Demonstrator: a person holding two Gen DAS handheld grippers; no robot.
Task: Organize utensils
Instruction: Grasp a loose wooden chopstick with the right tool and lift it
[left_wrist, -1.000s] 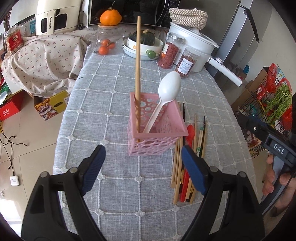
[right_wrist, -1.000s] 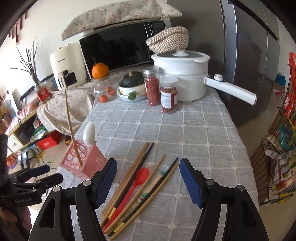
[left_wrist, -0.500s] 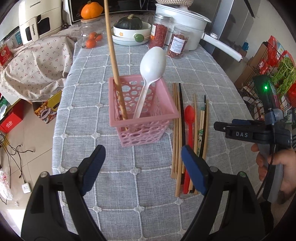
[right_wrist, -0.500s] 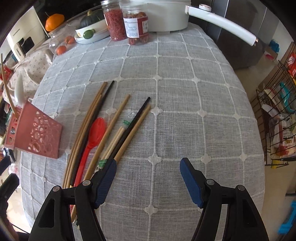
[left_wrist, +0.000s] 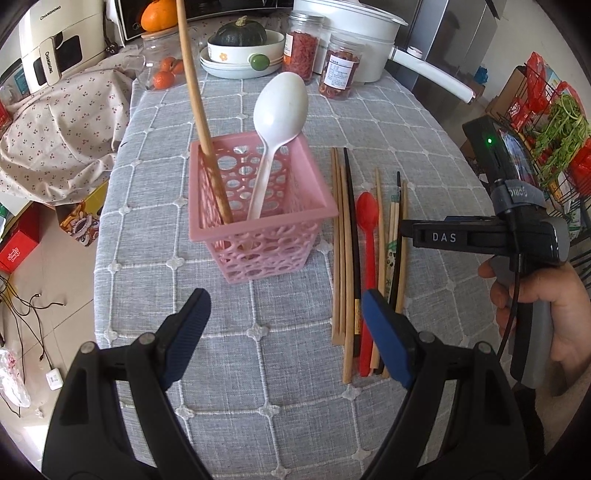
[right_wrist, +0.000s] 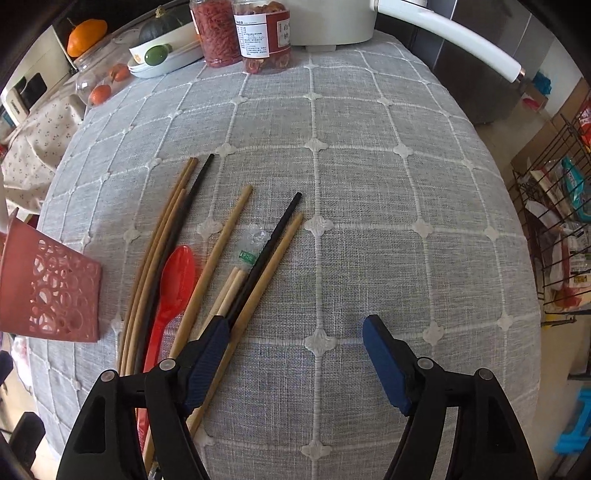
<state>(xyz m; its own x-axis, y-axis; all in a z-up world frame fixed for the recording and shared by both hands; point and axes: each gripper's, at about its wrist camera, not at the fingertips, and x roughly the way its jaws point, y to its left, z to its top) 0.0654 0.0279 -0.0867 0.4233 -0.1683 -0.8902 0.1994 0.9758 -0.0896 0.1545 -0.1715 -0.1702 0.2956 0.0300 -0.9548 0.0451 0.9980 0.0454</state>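
Observation:
A pink perforated basket stands on the grey checked tablecloth and holds a white spoon and one long wooden chopstick. To its right lie several wooden and black chopsticks and a red spoon. My left gripper hovers open in front of the basket, holding nothing. My right gripper points down over the loose chopsticks with its jaws opening. Its left finger covers their near ends, and only bare cloth lies between the pads. The red spoon and basket sit to its left.
At the table's far end stand two jars, a white pot with a long handle, a bowl with a green squash and a glass jar of oranges. A wire rack stands beyond the right edge. A hand grips the right tool.
The right gripper has dropped and tipped down from a raised view of the table to just above the chopsticks, its jaws slightly wider. The left gripper drew a little nearer the basket.

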